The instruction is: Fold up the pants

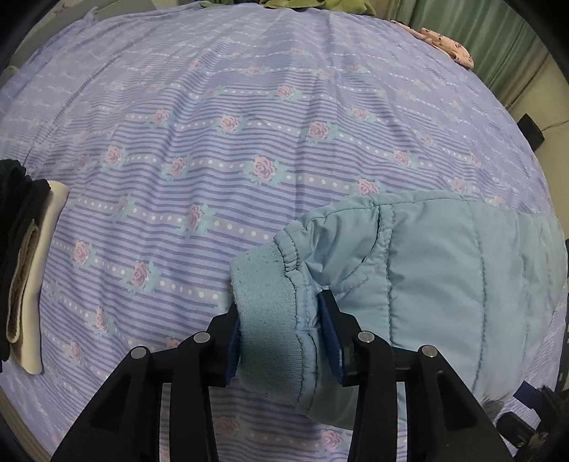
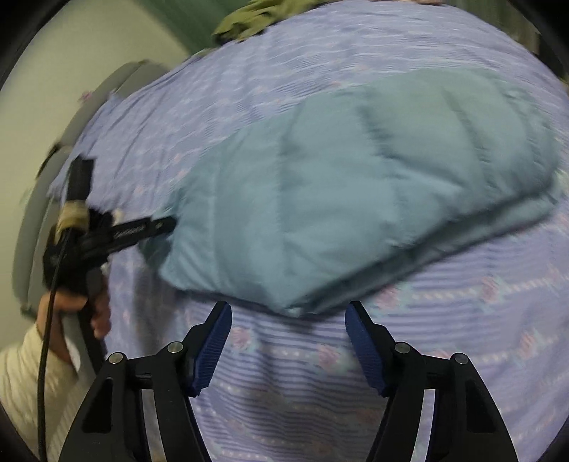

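left gripper on the cuff, right gripper free

the pants [image 1: 437,277] are light blue, quilted and padded, and lie on a bed [image 1: 213,142] under a lilac striped sheet printed with roses. in the left wrist view they fill the lower right, with an elastic-gathered hem and a ribbed knit cuff [image 1: 266,312] pointing toward the camera. the left gripper [image 1: 284,337] has its two blue pads on either side of that cuff end, clamped onto the fabric, so the pants are held there between its fingers.

in the right wrist view, which is blurred, the pants [image 2: 338,184] spread as a doubled-over mass across the middle of the bed, the near edge showing stacked layers. the right gripper [image 2: 288,341] has its fingers spread wide with nothing between them; it sits just short of the near edge of the pants, over bare sheet. at the left of this view the left gripper [image 2: 156,227] reaches to the left end of the pants, gripped by a hand [image 2: 89,312] in a cream sleeve.

a folded stack [image 1: 25,270] of black and cream cloth lies at the left edge of the bed, well apart from the pants. green cloth [image 1: 313,4] sits at the far edge, and a pink patterned piece [image 1: 448,44] at the far right.
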Demonstrator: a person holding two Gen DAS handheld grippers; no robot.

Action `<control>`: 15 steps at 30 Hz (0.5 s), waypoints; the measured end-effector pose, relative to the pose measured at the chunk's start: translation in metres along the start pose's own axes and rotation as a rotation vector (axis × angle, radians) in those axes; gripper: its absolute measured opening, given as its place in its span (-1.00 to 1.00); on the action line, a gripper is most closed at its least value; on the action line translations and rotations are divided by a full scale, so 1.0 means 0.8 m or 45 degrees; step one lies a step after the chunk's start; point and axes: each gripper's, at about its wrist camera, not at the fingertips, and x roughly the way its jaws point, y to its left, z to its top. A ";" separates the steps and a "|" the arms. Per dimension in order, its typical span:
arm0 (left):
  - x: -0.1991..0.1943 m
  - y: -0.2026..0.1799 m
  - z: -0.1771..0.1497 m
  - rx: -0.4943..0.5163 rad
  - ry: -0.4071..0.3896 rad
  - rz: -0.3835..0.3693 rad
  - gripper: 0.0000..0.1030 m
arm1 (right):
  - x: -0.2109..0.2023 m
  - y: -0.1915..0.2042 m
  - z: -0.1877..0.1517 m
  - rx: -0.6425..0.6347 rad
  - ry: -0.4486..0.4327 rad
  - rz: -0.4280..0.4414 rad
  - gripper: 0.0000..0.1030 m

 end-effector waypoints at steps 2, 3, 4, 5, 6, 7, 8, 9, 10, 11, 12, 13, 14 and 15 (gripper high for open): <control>-0.002 0.013 -0.005 -0.046 0.013 -0.032 -0.15 | 0.012 0.006 0.007 -0.062 0.021 0.014 0.24; -0.001 0.015 -0.003 -0.061 0.018 -0.039 -0.11 | 0.018 0.007 0.009 -0.080 0.035 0.020 0.24; -0.002 0.016 -0.005 -0.067 0.019 -0.043 -0.11 | 0.026 0.006 0.013 -0.081 0.057 0.026 0.21; -0.004 0.017 -0.007 -0.060 0.018 -0.041 -0.10 | 0.029 0.001 0.015 -0.070 0.080 0.014 0.14; -0.005 0.017 -0.008 -0.048 0.012 -0.033 -0.10 | 0.029 0.001 0.019 -0.071 0.085 0.015 0.14; -0.006 0.016 -0.008 -0.034 0.006 -0.022 -0.10 | 0.021 0.004 0.023 -0.091 0.050 0.027 0.14; -0.007 0.016 -0.009 -0.016 -0.002 -0.007 -0.10 | 0.016 0.008 0.025 -0.111 0.026 0.026 0.14; -0.007 0.016 -0.008 -0.011 -0.005 0.001 -0.10 | 0.013 0.011 0.026 -0.131 0.011 0.029 0.14; -0.008 0.017 -0.009 -0.010 -0.005 0.005 -0.10 | 0.014 0.018 0.027 -0.157 -0.001 0.041 0.14; -0.010 0.020 -0.010 -0.019 -0.004 0.001 -0.10 | 0.016 0.020 0.027 -0.166 0.004 0.036 0.13; -0.011 0.022 -0.010 -0.027 -0.004 -0.001 -0.13 | 0.023 0.021 0.026 -0.172 0.022 0.028 0.08; -0.012 0.023 -0.010 -0.030 -0.005 0.002 -0.14 | 0.031 0.020 0.025 -0.171 0.048 0.032 -0.06; -0.015 0.025 -0.012 -0.027 -0.009 0.007 -0.17 | 0.037 0.020 0.023 -0.167 0.066 0.031 -0.23; -0.016 0.027 -0.014 -0.021 -0.010 0.012 -0.18 | 0.041 0.017 0.022 -0.164 0.078 0.035 -0.32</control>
